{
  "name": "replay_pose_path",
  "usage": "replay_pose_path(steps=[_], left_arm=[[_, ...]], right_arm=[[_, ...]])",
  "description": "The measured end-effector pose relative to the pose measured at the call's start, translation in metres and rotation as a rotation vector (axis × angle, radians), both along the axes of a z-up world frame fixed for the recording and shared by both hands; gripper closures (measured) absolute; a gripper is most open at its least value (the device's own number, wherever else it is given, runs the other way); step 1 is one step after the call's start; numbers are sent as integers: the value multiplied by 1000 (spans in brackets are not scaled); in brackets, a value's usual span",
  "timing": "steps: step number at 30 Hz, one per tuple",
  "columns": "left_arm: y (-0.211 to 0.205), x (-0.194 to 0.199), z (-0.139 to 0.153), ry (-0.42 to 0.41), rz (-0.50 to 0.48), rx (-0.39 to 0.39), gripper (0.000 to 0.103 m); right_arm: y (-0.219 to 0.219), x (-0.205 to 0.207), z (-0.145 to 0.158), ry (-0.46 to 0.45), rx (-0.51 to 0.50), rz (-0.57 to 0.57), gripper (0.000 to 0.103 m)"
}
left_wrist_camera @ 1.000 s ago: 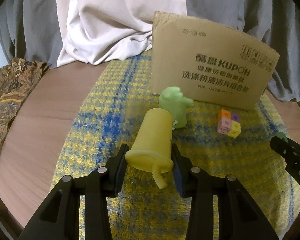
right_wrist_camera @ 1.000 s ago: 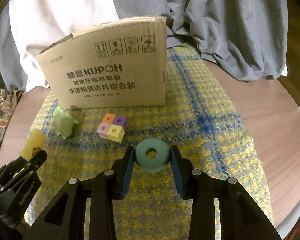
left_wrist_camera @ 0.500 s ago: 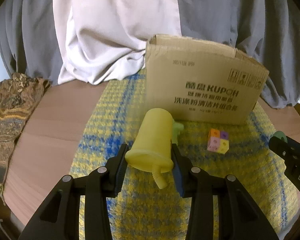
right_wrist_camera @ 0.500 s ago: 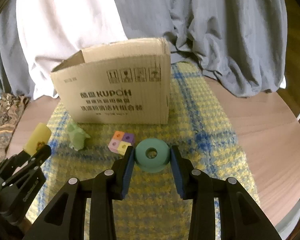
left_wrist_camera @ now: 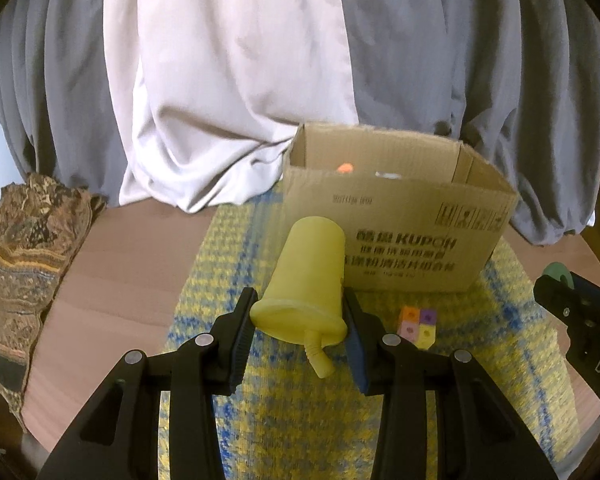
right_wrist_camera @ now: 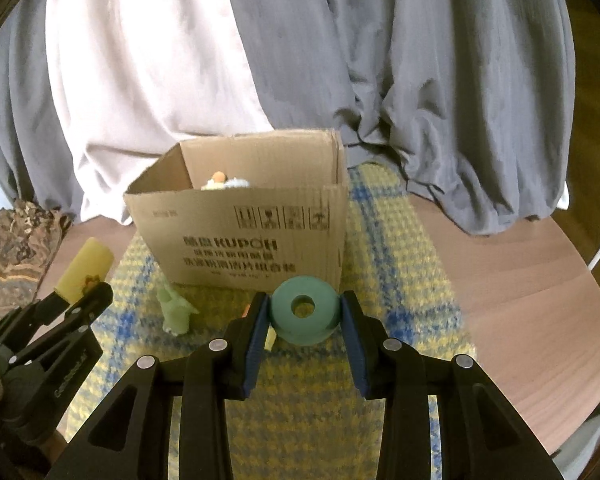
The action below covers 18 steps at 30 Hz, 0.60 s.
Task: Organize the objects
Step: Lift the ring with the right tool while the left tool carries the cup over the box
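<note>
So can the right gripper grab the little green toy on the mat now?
Probably not yet. The right gripper is shut on the green ring, so it has no room for the green toy. The toy stands in the open on the mat, nothing covering it.

A home, by the look of it, probably a living or dining corner. A round wooden table [right_wrist_camera: 532, 292] carries a yellow-and-blue woven mat [right_wrist_camera: 396, 280], the sort used as a tablecloth. Grey and white curtains [left_wrist_camera: 236, 80] hang in soft folds right behind it and pool on the tabletop. A folded patterned cloth [left_wrist_camera: 24, 248] lies at the table's left edge. A reused cardboard box [right_wrist_camera: 260, 240] printed with cleaning-product text stands on the mat and holds small toys, and more toys lie beside it: a green figure [right_wrist_camera: 176, 312] and coloured cubes [left_wrist_camera: 418, 322].
</note>
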<state>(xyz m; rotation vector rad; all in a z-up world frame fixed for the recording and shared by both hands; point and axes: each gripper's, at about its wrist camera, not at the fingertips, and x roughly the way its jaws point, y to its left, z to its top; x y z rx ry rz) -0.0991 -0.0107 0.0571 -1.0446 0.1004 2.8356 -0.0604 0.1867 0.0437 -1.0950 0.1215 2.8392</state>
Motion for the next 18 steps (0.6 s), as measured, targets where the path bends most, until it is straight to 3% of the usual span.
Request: replay_pose_path(steps=[18], left_arm=[[20,-25,50,85,-47,0,63]], right_arm=[[8,-21,44,72,12,4,67]])
